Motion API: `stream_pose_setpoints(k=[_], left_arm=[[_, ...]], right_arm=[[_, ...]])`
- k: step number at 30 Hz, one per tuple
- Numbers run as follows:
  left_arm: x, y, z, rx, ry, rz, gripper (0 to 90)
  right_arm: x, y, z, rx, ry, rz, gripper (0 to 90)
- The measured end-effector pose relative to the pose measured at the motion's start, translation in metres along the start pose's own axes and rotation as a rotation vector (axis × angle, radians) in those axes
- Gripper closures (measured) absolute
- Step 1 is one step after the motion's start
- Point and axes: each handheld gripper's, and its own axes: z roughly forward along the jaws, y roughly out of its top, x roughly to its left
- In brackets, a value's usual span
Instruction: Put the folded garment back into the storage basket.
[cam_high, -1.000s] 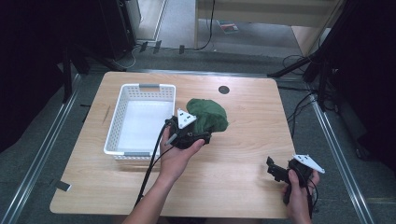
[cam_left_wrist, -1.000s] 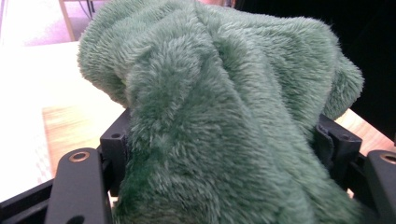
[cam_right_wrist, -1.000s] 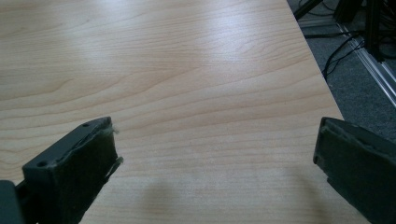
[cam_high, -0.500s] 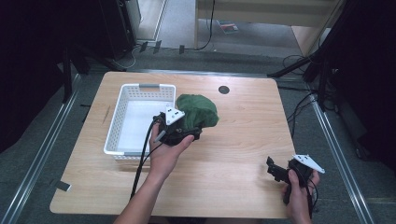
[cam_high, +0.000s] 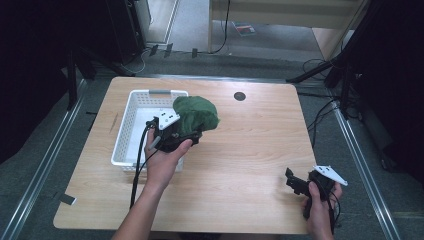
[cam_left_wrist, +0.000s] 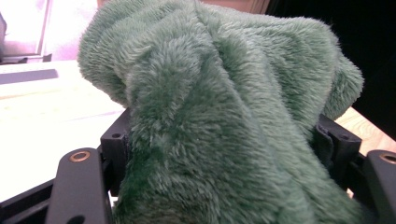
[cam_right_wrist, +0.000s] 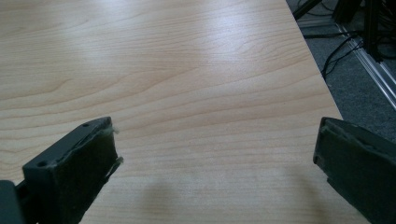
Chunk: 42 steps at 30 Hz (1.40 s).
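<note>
A: Near right, what is the right gripper (cam_high: 295, 183) doing?

B: It rests low over the bare table (cam_high: 250, 150), jaws spread wide with nothing between them; idle.

A: And farther in, at centre left?

B: The left gripper (cam_high: 187, 134) is clamped on a green fleece cloth (cam_high: 196, 113); the cloth is lifted off the table and hangs at the right rim of the white basket (cam_high: 131, 122); in the left gripper view the pile bulges out between both jaws.

A: Progress?

B: Pickup looks done; the cloth is not yet inside, so carrying it over and letting go remain.

A: Change from a second ago?

B: Cloth and left gripper have moved left, nearer the basket; the right gripper has stayed put.
</note>
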Motion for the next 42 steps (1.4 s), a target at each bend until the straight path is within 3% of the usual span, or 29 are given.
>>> stream_pose_setpoints(k=[12, 24, 42], left_arm=[[0.027, -0.002, -0.010, -0.010, 0.045, -0.018, 27.4], [0.069, -0.006, -0.023, -0.016, 0.112, -0.069, 27.4], [0.117, -0.019, -0.013, 0.015, 0.202, -0.086, 27.9]], right_arm=[[0.000, 0.000, 0.000, 0.003, -0.001, 0.002, 0.0], [0.000, 0.000, 0.000, 0.000, -0.003, 0.000, 0.0], [0.000, 0.000, 0.000, 0.001, -0.001, -0.001, 0.0]])
